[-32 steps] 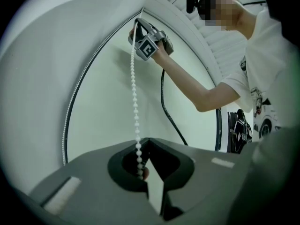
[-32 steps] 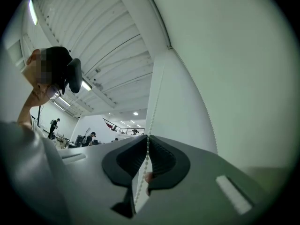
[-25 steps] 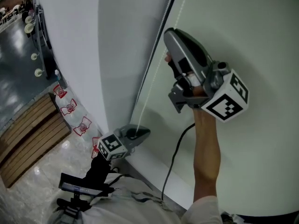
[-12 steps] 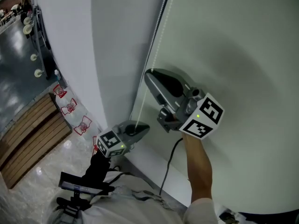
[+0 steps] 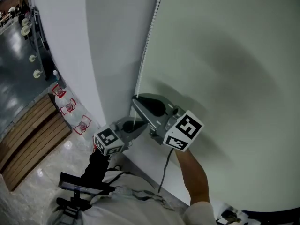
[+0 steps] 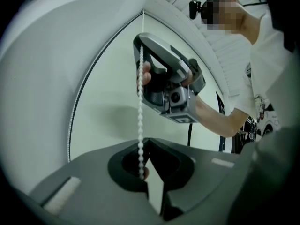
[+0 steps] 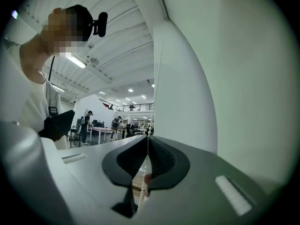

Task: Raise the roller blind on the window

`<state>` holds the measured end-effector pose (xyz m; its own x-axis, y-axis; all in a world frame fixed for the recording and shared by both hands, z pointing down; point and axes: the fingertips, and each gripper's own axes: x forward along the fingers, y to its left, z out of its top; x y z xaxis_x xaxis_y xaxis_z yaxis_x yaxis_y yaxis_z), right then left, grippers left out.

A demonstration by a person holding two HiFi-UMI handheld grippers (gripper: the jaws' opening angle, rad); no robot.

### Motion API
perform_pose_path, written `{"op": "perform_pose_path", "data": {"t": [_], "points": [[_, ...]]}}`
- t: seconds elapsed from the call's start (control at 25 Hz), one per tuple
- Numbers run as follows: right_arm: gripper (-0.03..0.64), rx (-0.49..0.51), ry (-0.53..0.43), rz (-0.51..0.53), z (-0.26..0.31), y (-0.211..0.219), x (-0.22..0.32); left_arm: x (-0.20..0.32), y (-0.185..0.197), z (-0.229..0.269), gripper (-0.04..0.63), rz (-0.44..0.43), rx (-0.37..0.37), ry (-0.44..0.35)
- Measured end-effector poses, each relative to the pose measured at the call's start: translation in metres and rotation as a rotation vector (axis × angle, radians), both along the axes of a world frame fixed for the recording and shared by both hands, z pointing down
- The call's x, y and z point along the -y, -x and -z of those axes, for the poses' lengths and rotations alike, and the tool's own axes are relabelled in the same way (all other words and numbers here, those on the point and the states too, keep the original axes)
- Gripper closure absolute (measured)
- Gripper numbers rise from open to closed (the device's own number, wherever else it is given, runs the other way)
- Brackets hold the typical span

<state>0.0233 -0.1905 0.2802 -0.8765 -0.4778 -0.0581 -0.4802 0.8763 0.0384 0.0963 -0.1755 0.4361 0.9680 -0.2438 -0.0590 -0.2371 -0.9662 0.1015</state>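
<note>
With your right tool (image 5: 136, 99) clamped on the bead chain (image 5: 147, 41) just at 12 o'clock of your left tool (image 5: 137, 127), which pinches the same chain, and the roller blind (image 5: 225, 55) hanging far down at 3 o'clock, a slanted pull may slip beads through the jaws.

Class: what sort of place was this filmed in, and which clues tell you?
Probably a big open hall or workshop: a high ribbed ceiling with strip lights, a balcony rail, and people at tables.
</note>
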Motion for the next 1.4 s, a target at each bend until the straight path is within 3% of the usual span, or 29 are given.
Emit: {"op": "perform_pose_path", "data": {"t": [0.24, 0.4, 0.48, 0.72, 0.84, 1.4], "points": [[0.606, -0.059, 0.078, 0.003, -0.048, 0.006, -0.006, 0.004, 0.001, -0.001, 0.597, 0.023, 0.003, 0.010], [0.606, -0.108, 0.154, -0.005, -0.093, 0.006, -0.008, 0.003, -0.002, -0.019, 0.597, 0.012, 0.100, -0.005], [0.606, -0.105, 0.170, 0.000, -0.097, 0.005, -0.009, 0.001, -0.003, -0.025, 0.597, 0.001, 0.102, 0.006], [0.596, -0.136, 0.115, 0.021, -0.085, 0.003, -0.015, 0.000, -0.005, -0.009, 0.597, -0.005, 0.060, -0.002], [0.486, -0.065, 0.123, 0.040, -0.072, -0.001, -0.013, 0.000, -0.004, -0.010, 0.597, -0.007, 0.052, 0.000], [0.499, 0.069, -0.073, 0.038, 0.067, -0.012, 0.030, -0.002, -0.003, -0.024, 0.597, -0.008, 0.051, -0.002]]}}
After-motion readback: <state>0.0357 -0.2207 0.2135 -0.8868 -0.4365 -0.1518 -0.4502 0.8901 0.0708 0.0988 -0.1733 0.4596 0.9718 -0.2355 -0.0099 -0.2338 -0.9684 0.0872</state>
